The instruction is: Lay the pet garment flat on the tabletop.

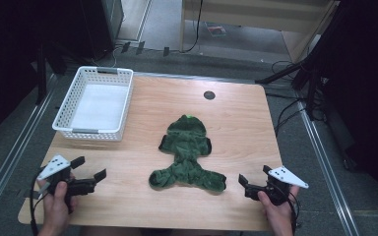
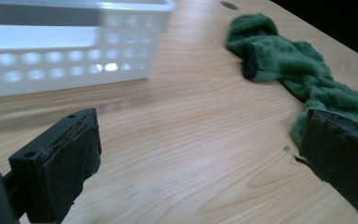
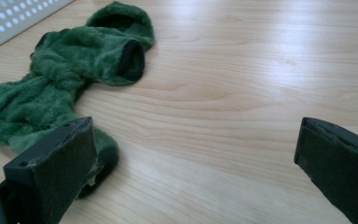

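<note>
Now, garment: green fleece suit [image 1: 187, 155] lies flat mid-table, laid out for my next grab.
Left gripper [image 1: 89, 168]: wide open, empty, near-left.
Right gripper [image 1: 254, 178]: wide open, empty, near-right.
Basket [image 1: 94, 131]: far-left, my likely drop-off.

Table [image 1: 236, 113] runs away from the person. Basket [image 1: 94, 103] sits on its far left corner. Fleece garment [image 1: 187, 155] lies flat mid-table, right of the basket and nearer the person, hood end pointing away, leg end toward the front edge. Left gripper [image 1: 89, 168] over the front left part of the table, well left of the garment. Right gripper [image 1: 254, 178] at front right, near the garment's leg end.
</note>
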Action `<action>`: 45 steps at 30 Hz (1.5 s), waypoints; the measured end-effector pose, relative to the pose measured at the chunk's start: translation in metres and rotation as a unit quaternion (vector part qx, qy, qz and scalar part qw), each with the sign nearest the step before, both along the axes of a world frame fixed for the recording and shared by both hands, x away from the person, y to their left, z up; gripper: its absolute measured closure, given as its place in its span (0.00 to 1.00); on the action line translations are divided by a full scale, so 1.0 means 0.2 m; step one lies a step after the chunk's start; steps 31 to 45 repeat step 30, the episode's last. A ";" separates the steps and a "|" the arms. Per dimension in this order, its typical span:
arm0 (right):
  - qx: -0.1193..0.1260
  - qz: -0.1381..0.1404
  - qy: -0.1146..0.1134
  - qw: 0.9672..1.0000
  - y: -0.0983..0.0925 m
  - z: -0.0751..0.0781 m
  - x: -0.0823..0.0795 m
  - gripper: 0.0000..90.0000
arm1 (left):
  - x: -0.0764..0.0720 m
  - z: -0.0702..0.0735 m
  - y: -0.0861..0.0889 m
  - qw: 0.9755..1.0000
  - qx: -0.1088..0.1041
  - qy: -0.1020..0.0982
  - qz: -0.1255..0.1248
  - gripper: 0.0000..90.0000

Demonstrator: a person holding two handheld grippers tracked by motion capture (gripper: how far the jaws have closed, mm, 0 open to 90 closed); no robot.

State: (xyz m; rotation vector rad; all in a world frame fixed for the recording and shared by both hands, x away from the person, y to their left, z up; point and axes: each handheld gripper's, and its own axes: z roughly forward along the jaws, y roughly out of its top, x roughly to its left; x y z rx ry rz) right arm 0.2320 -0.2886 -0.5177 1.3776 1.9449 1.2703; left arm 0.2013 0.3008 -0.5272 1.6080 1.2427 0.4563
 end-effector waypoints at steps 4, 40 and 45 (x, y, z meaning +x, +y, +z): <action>0.000 -0.016 0.004 1.000 -0.07 -0.02 -0.02 0.00 | -0.04 -0.01 0.15 1.000 -0.005 -0.001 0.029 0.00; -0.005 -0.031 0.038 0.999 -0.21 -0.15 -0.08 0.02 | -0.15 -0.13 0.50 0.996 0.014 0.040 0.082 0.00; -0.005 -0.031 0.038 0.999 -0.21 -0.15 -0.08 0.02 | -0.15 -0.13 0.50 0.996 0.014 0.040 0.082 0.00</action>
